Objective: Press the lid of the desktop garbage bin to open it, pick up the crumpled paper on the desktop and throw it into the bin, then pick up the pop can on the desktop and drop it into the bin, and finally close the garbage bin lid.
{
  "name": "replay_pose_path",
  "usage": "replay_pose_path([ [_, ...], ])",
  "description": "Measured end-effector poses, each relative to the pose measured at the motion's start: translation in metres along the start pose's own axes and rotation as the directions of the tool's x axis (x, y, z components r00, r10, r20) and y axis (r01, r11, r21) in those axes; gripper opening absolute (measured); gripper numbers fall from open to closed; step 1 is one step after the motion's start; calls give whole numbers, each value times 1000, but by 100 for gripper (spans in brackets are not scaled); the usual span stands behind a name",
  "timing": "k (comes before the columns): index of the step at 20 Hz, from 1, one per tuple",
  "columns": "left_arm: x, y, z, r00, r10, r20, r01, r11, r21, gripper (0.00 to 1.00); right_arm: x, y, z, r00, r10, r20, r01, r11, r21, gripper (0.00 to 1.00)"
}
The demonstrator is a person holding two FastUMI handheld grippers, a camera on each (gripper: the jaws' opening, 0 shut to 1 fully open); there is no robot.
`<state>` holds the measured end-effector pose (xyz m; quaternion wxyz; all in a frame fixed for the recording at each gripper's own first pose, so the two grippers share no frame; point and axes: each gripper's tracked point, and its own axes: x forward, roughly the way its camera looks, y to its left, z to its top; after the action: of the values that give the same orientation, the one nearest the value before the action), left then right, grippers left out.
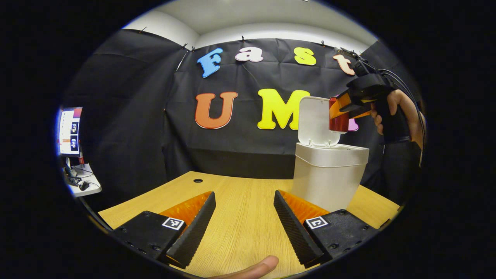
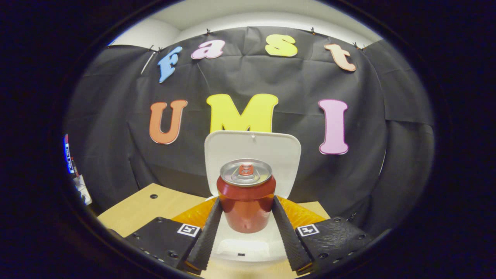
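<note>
Desk [image 1: 240, 217]: pale wood, w/ the white bin [image 1: 327, 174] stood on it at the far right in the left gripper view. Bin lid [image 2: 252, 155] is swung up & upright, mouth exposed. No crumpled paper is seen on the desk; judged already binned, so the can step is in hand.

Right gripper [image 2: 245, 217] is closed on the pop can [image 2: 246, 193]; both fingers are pressed to its sides at mid-body, can upright, top w/ pull tab facing up. In the left gripper view the can [image 1: 338, 116] is held just above the bin mouth, in front of the lid.

Left gripper [image 1: 244, 217] is spread wide, nothing between its fingers, low over the desk, well apart from the bin.

Handling (judged): can prob. empty, so light; thin wall is dented easily & the smooth metal is slippery. Best gripped mid-body, as now. Drop should be clean once released.
</note>
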<state>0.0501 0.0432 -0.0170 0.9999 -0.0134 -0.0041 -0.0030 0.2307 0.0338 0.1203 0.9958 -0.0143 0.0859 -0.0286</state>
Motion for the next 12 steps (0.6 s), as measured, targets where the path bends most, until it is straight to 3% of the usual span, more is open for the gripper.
replay_pose_path([
  [8, 5, -8, -12, 999, -16, -29, 16, 1000, 9, 98, 46, -21, -21, 998, -22, -64, 29, 992, 122, 76],
  [12, 7, -9, -18, 999, -19, -48, 20, 999, 29, 98, 48, -20, -26, 997, -31, -68, 38, 993, 115, 76],
])
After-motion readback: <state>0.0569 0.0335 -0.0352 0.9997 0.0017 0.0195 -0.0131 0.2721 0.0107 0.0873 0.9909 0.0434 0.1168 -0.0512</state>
